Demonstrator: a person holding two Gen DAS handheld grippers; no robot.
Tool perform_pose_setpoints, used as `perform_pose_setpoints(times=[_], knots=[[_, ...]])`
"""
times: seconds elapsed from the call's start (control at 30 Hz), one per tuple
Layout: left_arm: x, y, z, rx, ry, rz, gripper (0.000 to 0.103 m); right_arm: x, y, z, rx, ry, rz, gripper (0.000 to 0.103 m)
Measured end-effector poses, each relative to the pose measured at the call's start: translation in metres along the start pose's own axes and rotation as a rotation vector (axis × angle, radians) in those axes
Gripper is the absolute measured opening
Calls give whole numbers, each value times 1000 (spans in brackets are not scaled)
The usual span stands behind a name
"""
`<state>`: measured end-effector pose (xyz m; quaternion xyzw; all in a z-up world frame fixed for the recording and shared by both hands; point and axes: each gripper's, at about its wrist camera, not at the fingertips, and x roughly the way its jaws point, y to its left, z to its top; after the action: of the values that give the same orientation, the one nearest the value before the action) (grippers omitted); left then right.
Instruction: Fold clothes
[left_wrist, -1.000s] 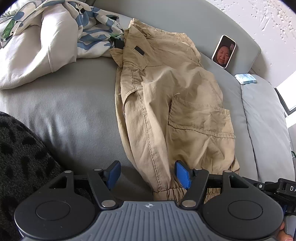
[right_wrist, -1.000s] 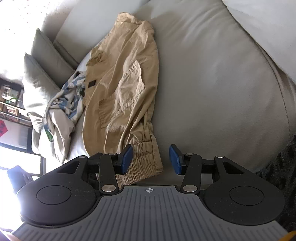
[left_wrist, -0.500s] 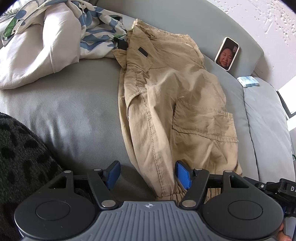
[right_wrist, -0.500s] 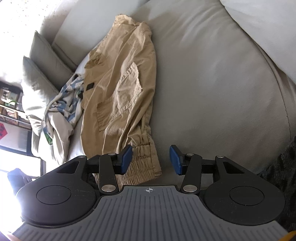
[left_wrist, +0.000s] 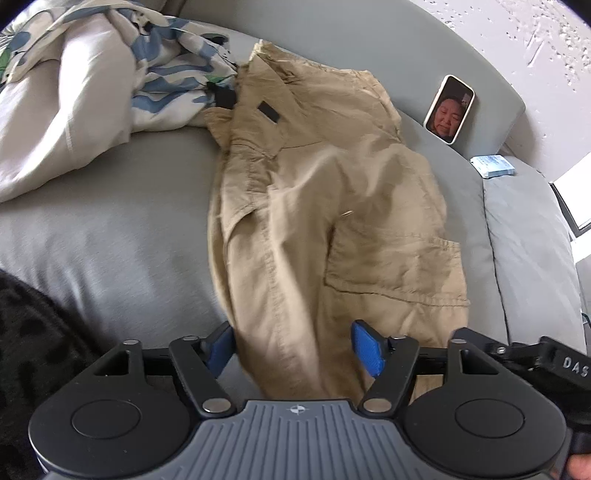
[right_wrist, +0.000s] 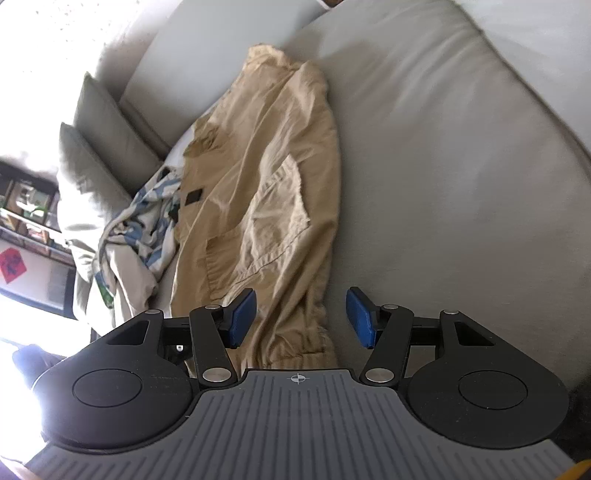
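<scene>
A: Claws?
B: Left claw (left_wrist: 291, 345) and right claw (right_wrist: 300, 319) were both opening, gripping nothing, trouser cuffs between the pads.
A: Trousers?
B: Trousers (left_wrist: 332, 221) lay on sofa (left_wrist: 110, 240), long axis running straight away from both.

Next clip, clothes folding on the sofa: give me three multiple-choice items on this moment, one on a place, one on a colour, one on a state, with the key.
1. Where does the phone stand?
A. against the sofa back
B. on the trousers
C. on the floor

2. What colour are the trousers?
A. navy
B. tan
C. red

3. How is the left tool right now?
A. clamped on the phone
B. pads apart, gripping nothing
C. shut on a pillow

Key: 1 A, it leans upright on the sofa backrest. 2 B, the cloth is khaki-tan in both views. 3 B, its jaws are opening, the trouser leg between the unpressed pads.
</scene>
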<state>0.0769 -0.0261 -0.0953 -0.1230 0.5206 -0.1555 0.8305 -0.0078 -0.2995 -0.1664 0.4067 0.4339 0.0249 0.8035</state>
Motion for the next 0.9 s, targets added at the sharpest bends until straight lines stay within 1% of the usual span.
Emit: perform_pose_setpoints(times=[0.1, 0.13, 0.17, 0.2, 0.23, 0.27, 0.3, 0.33, 0.43, 0.47, 0.63, 0.73, 0.8, 0.87, 0.9], knots=[[4, -3, 2, -8, 12, 14, 69, 9, 3, 0, -4, 9, 17, 60], [4, -3, 2, -14, 12, 21, 65, 12, 4, 0, -8, 10, 20, 60], [3, -4, 2, -14, 9, 36, 57, 13, 6, 0, -18, 11, 19, 60], [2, -5, 2, -8, 4, 50, 51, 14, 9, -1, -35, 13, 12, 57], [0, -5, 1, -1, -7, 49, 34, 15, 13, -2, -60, 17, 5, 45], [-2, -5, 1, 7, -17, 48, 22, 15, 16, -4, -87, 16, -11, 37], [-4, -4, 0, 0, -15, 31, 19, 14, 19, -7, -114, 13, -32, 27], [-6, -2, 0, -7, -13, 15, 14, 13, 21, -9, -129, 5, -44, 25], [-13, 3, -2, -43, 2, -27, 10, 3, 23, -11, -135, -23, -44, 18], [-16, 5, -3, -63, 12, -47, 10, -2, 23, -12, -136, -27, -40, 17], [-33, 17, -18, -125, 67, -134, 10, -32, 23, -17, -128, -9, -35, 16], [-34, 21, -23, -149, 84, -132, 10, -38, 15, -21, -76, 31, -24, 16], [-36, 20, -25, -148, 79, -126, 10, -39, 8, -23, -35, 52, -7, 17], [-39, 21, -25, -158, 75, -133, 10, -39, 4, -25, -13, 70, 3, 30], [-40, 22, -25, -169, 75, -141, 10, -39, 2, -25, -13, 81, -4, 41]])
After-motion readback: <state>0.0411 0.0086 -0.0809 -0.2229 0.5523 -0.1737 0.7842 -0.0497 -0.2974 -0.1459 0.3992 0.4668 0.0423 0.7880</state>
